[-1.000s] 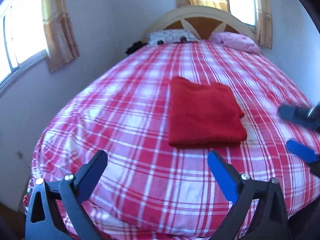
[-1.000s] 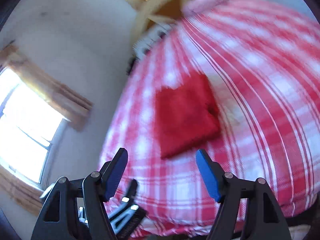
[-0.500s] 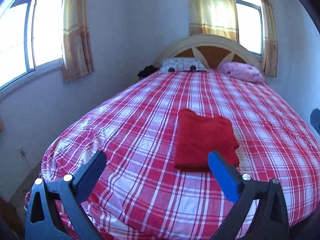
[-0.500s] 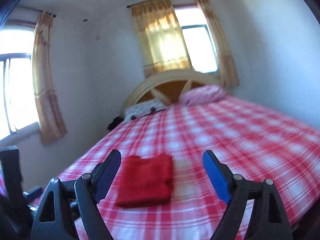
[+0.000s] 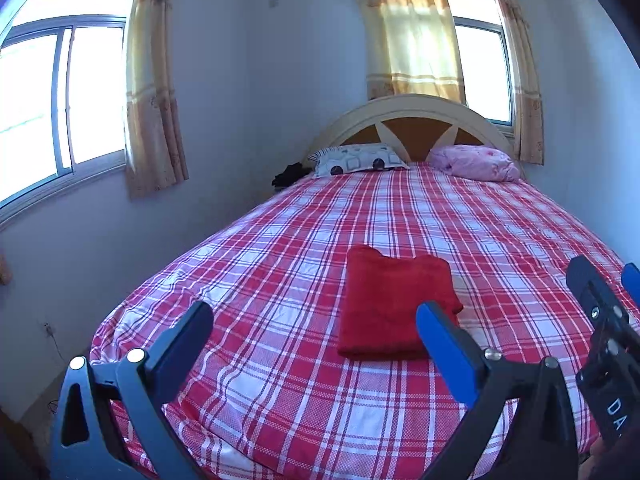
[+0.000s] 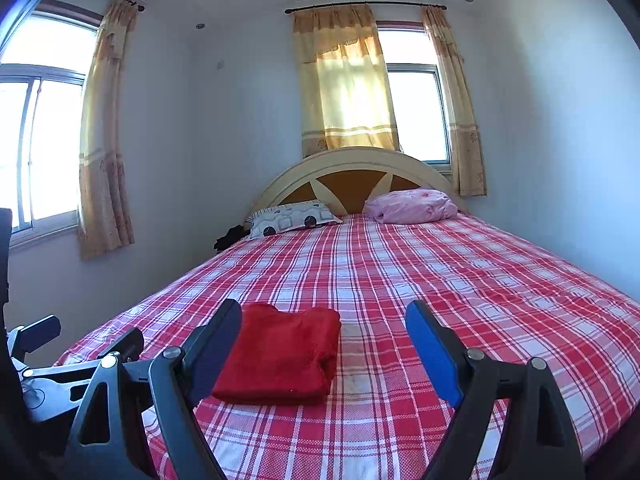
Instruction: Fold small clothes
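Observation:
A red garment (image 5: 394, 304) lies folded in a neat rectangle on the red-and-white plaid bed (image 5: 280, 264). It also shows in the right wrist view (image 6: 284, 354). My left gripper (image 5: 316, 330) is open and empty, held back from the bed's near edge, with the garment beyond its right finger. My right gripper (image 6: 324, 330) is open and empty, also pulled back, with the garment just beyond its left finger. The right gripper's fingers (image 5: 592, 292) show at the right edge of the left wrist view. The left gripper's body (image 6: 60, 364) shows at the lower left of the right wrist view.
A patterned pillow (image 5: 358, 159) and a pink pillow (image 5: 474, 162) lie by the curved headboard (image 5: 408, 114). A dark object (image 5: 289, 174) sits beside the bed at the far left. Walls and curtained windows surround the bed (image 6: 440, 276).
Both grippers have drawn back and tilted up from the bed, so the folded garment now looks smaller and farther. The garment has not moved. Both grippers stay open.

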Demonstrator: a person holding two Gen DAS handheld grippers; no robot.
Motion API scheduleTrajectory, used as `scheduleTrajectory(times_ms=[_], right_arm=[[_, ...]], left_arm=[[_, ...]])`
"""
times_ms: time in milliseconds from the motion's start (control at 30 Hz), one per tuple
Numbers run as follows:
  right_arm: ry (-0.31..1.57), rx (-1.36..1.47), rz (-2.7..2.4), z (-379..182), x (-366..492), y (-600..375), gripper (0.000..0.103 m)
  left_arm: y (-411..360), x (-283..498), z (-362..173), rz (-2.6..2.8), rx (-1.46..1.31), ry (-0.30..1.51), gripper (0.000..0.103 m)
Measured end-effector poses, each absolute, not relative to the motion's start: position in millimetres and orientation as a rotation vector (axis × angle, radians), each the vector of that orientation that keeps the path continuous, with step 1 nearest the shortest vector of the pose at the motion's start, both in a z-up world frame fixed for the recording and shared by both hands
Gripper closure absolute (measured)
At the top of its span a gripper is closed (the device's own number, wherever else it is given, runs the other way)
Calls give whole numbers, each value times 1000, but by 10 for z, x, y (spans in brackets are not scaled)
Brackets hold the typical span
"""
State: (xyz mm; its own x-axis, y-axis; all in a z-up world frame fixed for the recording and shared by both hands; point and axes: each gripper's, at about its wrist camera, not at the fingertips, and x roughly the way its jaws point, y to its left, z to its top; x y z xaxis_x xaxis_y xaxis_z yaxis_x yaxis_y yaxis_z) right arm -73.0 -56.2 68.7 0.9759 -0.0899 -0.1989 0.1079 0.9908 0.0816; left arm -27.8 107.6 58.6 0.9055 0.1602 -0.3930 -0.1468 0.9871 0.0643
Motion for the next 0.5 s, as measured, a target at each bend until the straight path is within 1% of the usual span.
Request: scheduleTrajectory(times_ms=[500], right_arm=[[246,129,-97,576,-657,-631,18]], left_arm=[[1038,-219,479,172,31,453,0]])
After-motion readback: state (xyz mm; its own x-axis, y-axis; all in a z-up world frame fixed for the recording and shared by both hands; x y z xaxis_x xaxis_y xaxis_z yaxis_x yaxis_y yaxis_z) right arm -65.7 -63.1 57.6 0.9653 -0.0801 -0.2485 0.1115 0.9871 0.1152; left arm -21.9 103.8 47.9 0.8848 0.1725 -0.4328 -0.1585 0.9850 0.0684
